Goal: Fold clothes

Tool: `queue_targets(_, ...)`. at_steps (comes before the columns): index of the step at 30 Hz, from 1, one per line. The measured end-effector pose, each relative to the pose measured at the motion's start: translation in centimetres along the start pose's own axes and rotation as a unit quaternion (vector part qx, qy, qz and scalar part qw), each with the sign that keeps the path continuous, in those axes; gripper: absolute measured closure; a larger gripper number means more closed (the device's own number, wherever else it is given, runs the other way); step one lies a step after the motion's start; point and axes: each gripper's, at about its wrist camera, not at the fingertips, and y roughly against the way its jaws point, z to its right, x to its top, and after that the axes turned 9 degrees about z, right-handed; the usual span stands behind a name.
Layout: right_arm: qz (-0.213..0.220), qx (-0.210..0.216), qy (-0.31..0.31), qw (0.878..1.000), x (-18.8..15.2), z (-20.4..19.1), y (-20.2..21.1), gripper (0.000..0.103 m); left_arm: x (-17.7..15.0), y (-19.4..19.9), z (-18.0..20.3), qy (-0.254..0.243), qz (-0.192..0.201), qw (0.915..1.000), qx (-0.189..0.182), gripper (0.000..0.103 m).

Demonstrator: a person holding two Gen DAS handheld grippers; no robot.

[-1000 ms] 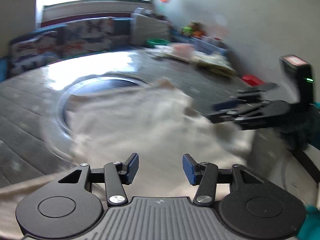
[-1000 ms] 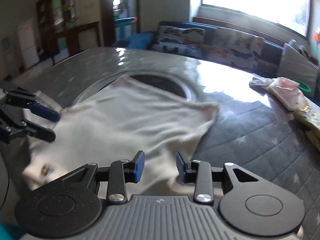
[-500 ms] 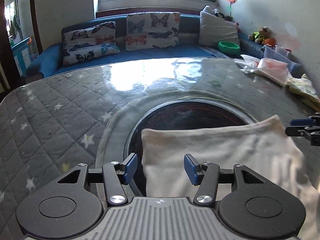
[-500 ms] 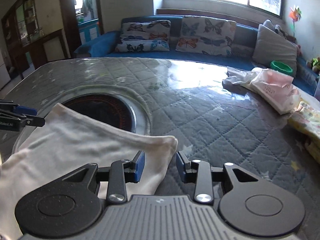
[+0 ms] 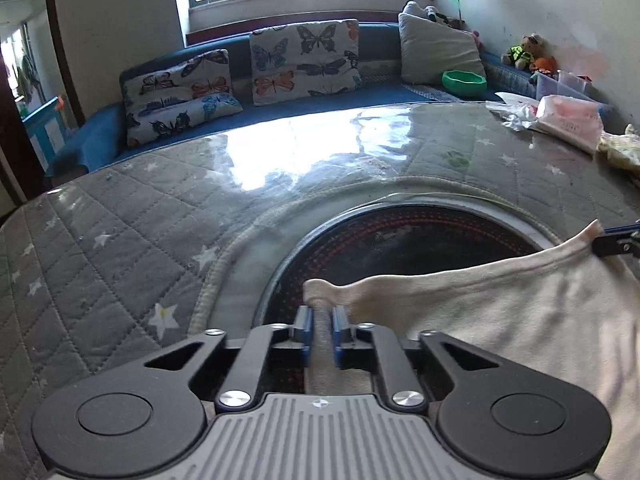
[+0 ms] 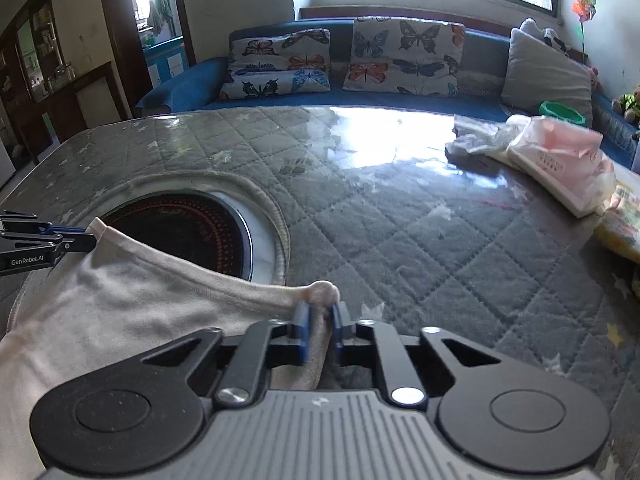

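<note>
Left gripper [image 5: 320, 330] is clamped on one far corner of the cloth [image 5: 500, 320]; right gripper [image 6: 318, 322] is clamped on the other. Cloth lies over the table's [image 6: 400, 248] near edge, partly covering its round inset. Judged light, limp, wrinkle-prone; corners are the soundest holds.

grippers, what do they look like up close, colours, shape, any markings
Both match. The left gripper and right gripper have matte black linkage arms with silver pivot screws, blue pads on the fingers, round black discs either side and a grey ribbed housing in the middle. In the right wrist view, the left gripper's side reads "GenRobot.AI" in white. No cables or sleeves show.
</note>
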Motion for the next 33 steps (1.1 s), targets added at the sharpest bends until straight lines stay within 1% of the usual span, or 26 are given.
queue_targets(4, 0.023, 0.003, 0.007, 1.0, 1.0, -0.5, -0.1, 0.096, 0.4, 0.1, -0.6, 0.01, 0.014, 0.9994, 0.03, 0.098)
queue_targets(6, 0.031, 0.001, 0.009, 0.999, 1.3, -0.7, -0.4, 0.096, 0.6, -0.3, -1.0, 0.02, 0.01, 0.9991, 0.035, 0.098)
queue_targets(8, 0.02, 0.002, 0.015, 1.0, 1.5, -1.0, -1.4, 0.095, 0.5, -0.7, -1.3, 0.025, 0.004, 0.9989, 0.039, 0.097)
queue_targets(9, 0.014, 0.002, 0.018, 1.0, 1.5, -1.2, -1.8, 0.091, 0.5, -0.9, -1.4, 0.028, 0.0, 0.9988, 0.04, 0.095)
queue_targets(10, 0.014, -0.005, 0.028, 0.999, 1.5, -1.4, -2.0, 0.085, 0.4, -1.0, -1.5, 0.031, 0.0, 0.9986, 0.043, 0.091)
queue_targets(12, 0.017, -0.004, 0.038, 0.999, 1.4, -1.6, -1.6, 0.085, 0.5, -0.9, -1.6, 0.035, 0.0, 0.9984, 0.044, 0.087)
queue_targets(13, 0.018, -0.004, 0.043, 0.999, 1.3, -1.7, -1.3, 0.085, 0.5, -0.8, -1.7, 0.034, 0.0, 0.9984, 0.045, 0.083)
queue_targets(15, 0.016, 0.013, 0.056, 0.998, 1.1, -2.4, -0.2, 0.084, 0.5, -0.4, -1.8, 0.032, 0.002, 0.9983, 0.049, 0.079)
queue_targets(17, 0.012, 0.042, 0.072, 0.996, 0.3, -3.4, 1.5, 0.081, 0.4, 0.4, -2.0, 0.036, 0.002, 0.9984, 0.044, 0.073)
queue_targets(18, 0.01, 0.049, 0.074, 0.996, 0.0, -3.6, 1.9, 0.079, 0.3, 1.0, -2.0, 0.04, 0.005, 0.9985, 0.038, 0.072)
queue_targets(20, 0.001, 0.082, 0.079, 0.994, -1.4, -4.8, 3.6, 0.076, -0.2, 2.5, -2.1, 0.042, 0.012, 0.9986, 0.029, 0.063)
queue_targets(24, -0.017, 0.116, 0.096, 0.988, -4.4, -6.7, 6.0, 0.073, -1.6, 6.3, -2.6, 0.049, 0.026, 0.9983, 0.018, 0.06)
queue_targets(26, -0.02, 0.121, 0.107, 0.987, -5.5, -7.3, 7.0, 0.071, -2.6, 8.6, -3.4, 0.062, 0.035, 0.9973, 0.019, 0.057)
queue_targets(27, -0.02, 0.123, 0.114, 0.986, -6.3, -7.7, 7.7, 0.068, -3.3, 9.8, -3.9, 0.067, 0.04, 0.9967, 0.022, 0.056)
queue_targets(29, -0.014, 0.122, 0.124, 0.985, -7.4, -8.0, 9.0, 0.067, -4.8, 12.1, -4.9, 0.073, 0.043, 0.9957, 0.037, 0.055)
queue_targets(31, -0.009, 0.119, 0.129, 0.984, -8.0, -8.2, 9.8, 0.067, -6.5, 14.2, -6.0, 0.076, 0.048, 0.994, 0.063, 0.053)
queue_targets(33, -0.003, 0.124, 0.125, 0.984, -8.4, -8.3, 10.7, 0.067, -8.2, 15.7, -7.5, 0.091, 0.043, 0.9905, 0.094, 0.051)
